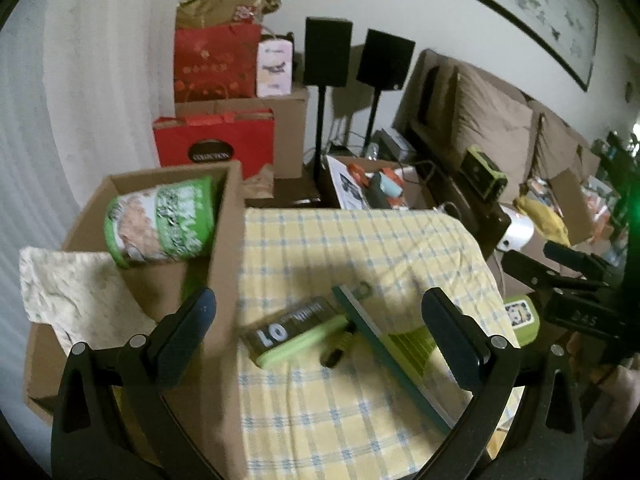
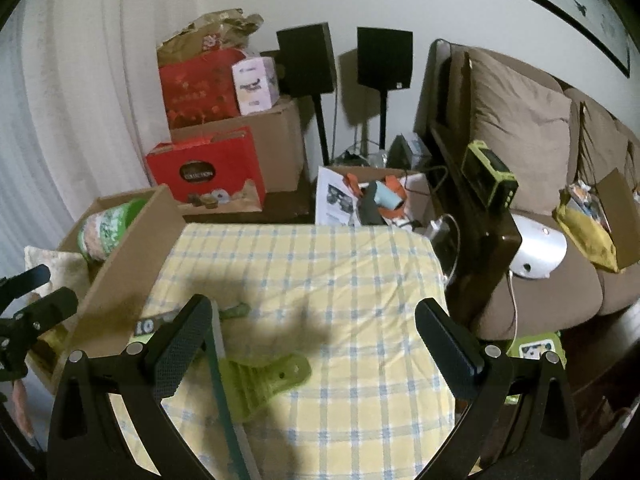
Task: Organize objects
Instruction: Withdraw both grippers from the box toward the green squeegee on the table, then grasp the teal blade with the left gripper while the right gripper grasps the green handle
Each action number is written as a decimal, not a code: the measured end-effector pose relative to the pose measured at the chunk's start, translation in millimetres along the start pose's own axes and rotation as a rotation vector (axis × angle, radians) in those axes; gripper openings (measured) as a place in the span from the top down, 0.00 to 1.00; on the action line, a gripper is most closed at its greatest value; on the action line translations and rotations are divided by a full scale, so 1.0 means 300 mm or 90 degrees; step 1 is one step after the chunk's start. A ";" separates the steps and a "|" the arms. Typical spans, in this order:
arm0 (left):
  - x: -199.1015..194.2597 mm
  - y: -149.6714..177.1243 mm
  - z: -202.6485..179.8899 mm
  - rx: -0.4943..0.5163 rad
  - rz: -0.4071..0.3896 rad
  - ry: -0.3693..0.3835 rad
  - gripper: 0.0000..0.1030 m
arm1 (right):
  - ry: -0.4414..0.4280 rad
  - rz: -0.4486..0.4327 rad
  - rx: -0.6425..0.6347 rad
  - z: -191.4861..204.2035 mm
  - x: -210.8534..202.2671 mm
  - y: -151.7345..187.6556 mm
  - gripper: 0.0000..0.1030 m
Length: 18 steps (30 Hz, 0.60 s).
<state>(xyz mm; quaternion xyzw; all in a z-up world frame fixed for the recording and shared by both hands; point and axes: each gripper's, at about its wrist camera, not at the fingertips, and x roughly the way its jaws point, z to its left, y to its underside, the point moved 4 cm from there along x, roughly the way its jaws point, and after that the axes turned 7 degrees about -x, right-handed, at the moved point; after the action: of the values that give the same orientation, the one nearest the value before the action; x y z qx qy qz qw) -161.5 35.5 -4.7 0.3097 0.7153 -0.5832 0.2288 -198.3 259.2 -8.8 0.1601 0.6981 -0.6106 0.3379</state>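
Desk (image 1: 360, 240), covered in a yellow-and-blue checked cloth (image 2: 340, 280), is carrying the loose items.

Item 1: left hand-held gripper (image 1: 320, 336), hanging above the near part of the desk with its fingers spread wide and gripping nothing.

Item 2: green-and-black tin marked "01" (image 1: 294, 330), lying on its side on the cloth, sitting between the left hand-held gripper's fingers and a little nearer the left one, not touching either.

Item 3: small dark and yellow-green piece (image 1: 340, 348), resting just beside the tin's right end.

Item 4: long dark-green flat board (image 1: 384, 356), lying diagonally across the cloth, passing just right of the tin and under the right finger (image 1: 452, 336).

Item 5: lime-green ribbed clip (image 2: 260, 380), lying against the board, sitting between the fingers of the right hand-held gripper (image 2: 312, 344) and nearer its left finger.

Item 6: right hand-held gripper, hovering over the desk's right half, fingers parted wide and carrying nothing.

Item 7: open cardboard box (image 1: 224, 240), standing at the desk's left edge, containing a green-labelled canister (image 1: 160, 220) leaning on its side and a pale crumpled cloth (image 1: 72, 292).
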 end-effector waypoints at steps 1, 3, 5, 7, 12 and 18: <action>0.009 0.016 -0.010 0.002 0.006 0.002 0.00 | 0.001 0.002 0.001 -0.003 0.003 0.009 0.01; 0.020 0.039 -0.023 0.004 0.012 0.006 0.00 | 0.000 0.007 0.003 -0.011 0.008 0.031 0.01; 0.032 0.063 -0.033 0.002 0.018 0.006 0.00 | 0.001 0.009 0.005 -0.015 0.012 0.046 0.01; 0.045 0.082 -0.038 -0.003 0.024 0.002 0.00 | 0.001 0.011 0.006 -0.017 0.016 0.064 0.01; 0.082 0.133 -0.045 -0.024 0.046 0.003 0.05 | -0.010 0.024 0.014 -0.018 0.041 0.101 0.05; 0.125 0.205 -0.072 -0.022 0.075 0.014 0.11 | -0.036 0.051 0.035 -0.014 0.097 0.144 0.31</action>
<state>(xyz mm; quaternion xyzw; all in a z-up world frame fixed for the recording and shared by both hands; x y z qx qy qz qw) -143.5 71.2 -68.5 0.3535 0.7080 -0.5532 0.2603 -192.8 266.5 -60.4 0.1794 0.6645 -0.6198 0.3771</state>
